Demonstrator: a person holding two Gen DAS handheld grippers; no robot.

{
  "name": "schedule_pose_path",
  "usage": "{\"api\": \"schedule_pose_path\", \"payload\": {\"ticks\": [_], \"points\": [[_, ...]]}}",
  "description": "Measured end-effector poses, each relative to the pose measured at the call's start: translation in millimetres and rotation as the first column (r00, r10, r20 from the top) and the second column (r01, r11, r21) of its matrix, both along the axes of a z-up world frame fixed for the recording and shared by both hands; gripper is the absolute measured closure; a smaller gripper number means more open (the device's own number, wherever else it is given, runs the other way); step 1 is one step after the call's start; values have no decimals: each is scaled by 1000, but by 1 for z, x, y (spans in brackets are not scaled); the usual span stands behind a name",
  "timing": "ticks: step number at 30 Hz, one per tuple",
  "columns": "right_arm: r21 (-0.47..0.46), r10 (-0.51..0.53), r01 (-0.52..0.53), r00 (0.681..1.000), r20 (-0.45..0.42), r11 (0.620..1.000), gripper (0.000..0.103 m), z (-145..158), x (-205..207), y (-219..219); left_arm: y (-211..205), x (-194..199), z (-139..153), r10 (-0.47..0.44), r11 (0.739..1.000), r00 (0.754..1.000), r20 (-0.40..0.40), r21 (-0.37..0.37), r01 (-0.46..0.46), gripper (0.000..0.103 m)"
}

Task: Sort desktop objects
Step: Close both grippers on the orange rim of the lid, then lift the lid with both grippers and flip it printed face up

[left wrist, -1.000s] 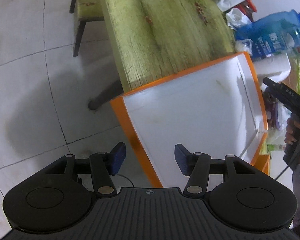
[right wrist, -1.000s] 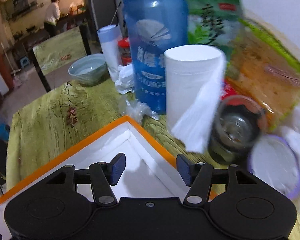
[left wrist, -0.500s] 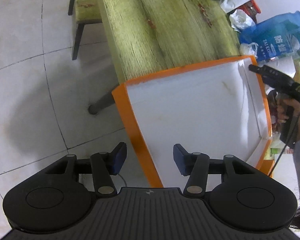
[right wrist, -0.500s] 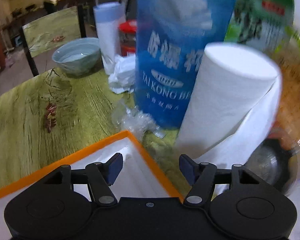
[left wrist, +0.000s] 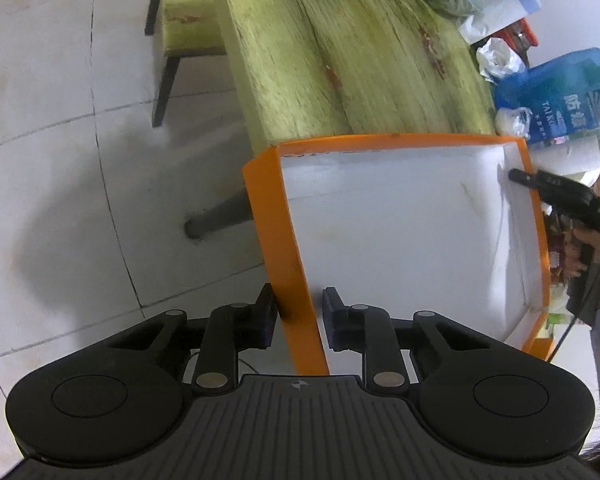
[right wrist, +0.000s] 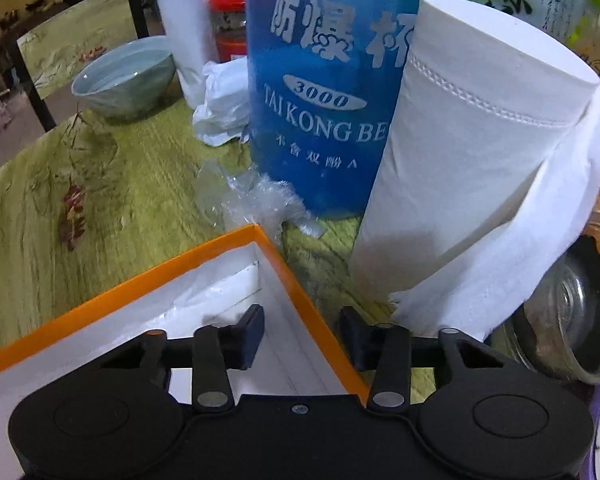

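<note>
Left wrist view, far left: pale tiled floor [left wrist: 60, 160] and a dark-legged stool [left wrist: 172, 36] with a green seat. Next comes the green wood-grain table [left wrist: 340, 52], running away from the camera.

The orange box [left wrist: 278, 240] with a white interior overhangs the table's near edge; no objects are visible inside it. The left gripper [left wrist: 298, 318] straddles the box's near orange wall — one finger outside, one inside, jaws narrowly parted. Whether the pads actually press on the wall cannot be told from this angle.

At the right edge, the right gripper [left wrist: 518, 176] reaches over the far corner of the box, held by a hand [left wrist: 584, 248].

Right wrist view, left side: a pale green bowl [right wrist: 124, 80] stands on the table, with a crumpled white tissue [right wrist: 220, 108] to its right. The box corner [right wrist: 260, 240] points toward the middle of the frame, and crinkled clear plastic wrap [right wrist: 260, 200] lies just beyond it.

The right gripper [right wrist: 302, 332] hovers with fingers apart and holding nothing — left finger over the white interior, right finger beyond the orange rim.

Centre: a large blue bottle [right wrist: 328, 100] with white lettering. Just beside it to the right stands an upright paper roll [right wrist: 480, 152], a loose sheet hanging down its side. Lower right: a glass jar [right wrist: 568, 312], partly blurred.
</note>
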State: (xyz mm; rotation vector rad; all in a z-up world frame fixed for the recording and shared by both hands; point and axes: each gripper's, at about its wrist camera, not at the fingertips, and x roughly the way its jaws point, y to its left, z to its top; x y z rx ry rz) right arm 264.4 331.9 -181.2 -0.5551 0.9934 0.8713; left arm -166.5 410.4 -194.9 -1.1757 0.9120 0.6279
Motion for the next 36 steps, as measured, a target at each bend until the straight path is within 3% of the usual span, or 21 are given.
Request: {"api": "schedule_pose_path", "payload": {"ticks": [6, 14, 23, 27, 36], "points": [[57, 33, -30, 998, -53, 998, 83, 12, -18, -34, -5, -27, 22, -1, 999, 1000, 17, 41, 1, 84], [250, -59, 81, 994, -92, 965, 83, 51, -36, -90, -18, -32, 72, -57, 985, 998, 29, 165, 52, 84], [414, -166, 186, 983, -84, 891, 83, 108, -31, -150, -27, -4, 137, -186, 928, 977, 103, 344, 140, 84], [467, -218, 220, 974, -58, 857, 83, 126, -30, -181, -47, 14, 163, -275, 866, 956, 98, 457, 202, 83], [533, -331, 309, 942, -56, 788, 83, 138, -9, -233, -64, 56, 178, -365, 817, 922, 130, 520, 251, 81]]}}
